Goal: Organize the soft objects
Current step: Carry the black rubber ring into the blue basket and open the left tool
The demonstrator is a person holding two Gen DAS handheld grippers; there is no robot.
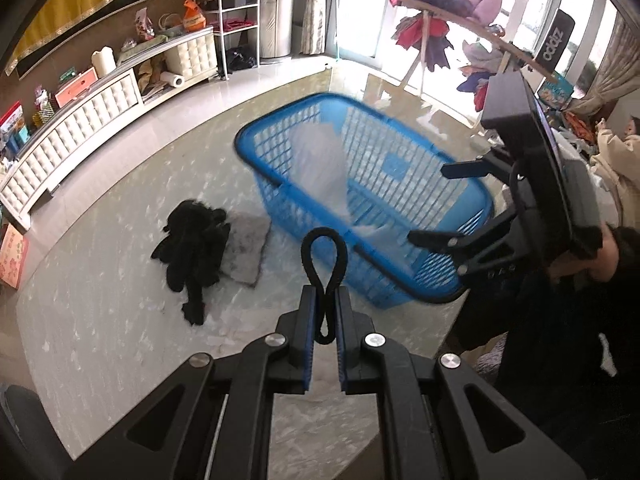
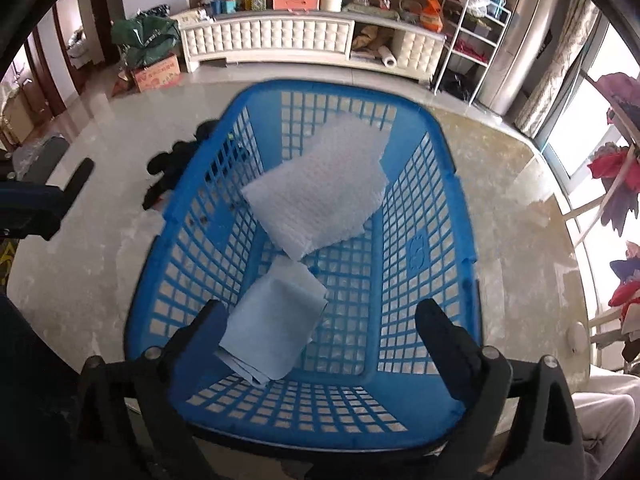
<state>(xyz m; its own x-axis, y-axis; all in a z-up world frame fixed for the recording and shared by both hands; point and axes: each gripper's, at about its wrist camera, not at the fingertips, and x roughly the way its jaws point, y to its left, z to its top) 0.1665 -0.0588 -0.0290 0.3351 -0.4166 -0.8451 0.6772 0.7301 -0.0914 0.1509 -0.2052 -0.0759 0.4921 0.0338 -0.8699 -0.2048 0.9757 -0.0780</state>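
A blue plastic basket [image 1: 448,276] [image 2: 160,264] stands on the marble table. A pale blue cloth [image 2: 320,184] hangs loose in mid-air inside the basket, and it shows blurred in the left wrist view [image 1: 320,168]. A folded pale cloth [image 2: 276,320] lies in the basket. My right gripper [image 2: 324,320] [image 1: 426,204] is open above the basket, empty. My left gripper [image 1: 325,296] is shut on a black cord loop [image 1: 323,248]. A black soft item [image 1: 196,248] and a grey cloth [image 1: 248,248] lie on the table left of the basket.
The marble table [image 1: 100,300] ends at a front edge near my left gripper. A white cabinet [image 2: 280,40] with boxes lines the far wall. A wooden rack [image 1: 440,8] with coloured clothes stands by the window. A person's hand [image 1: 608,256] holds the right gripper.
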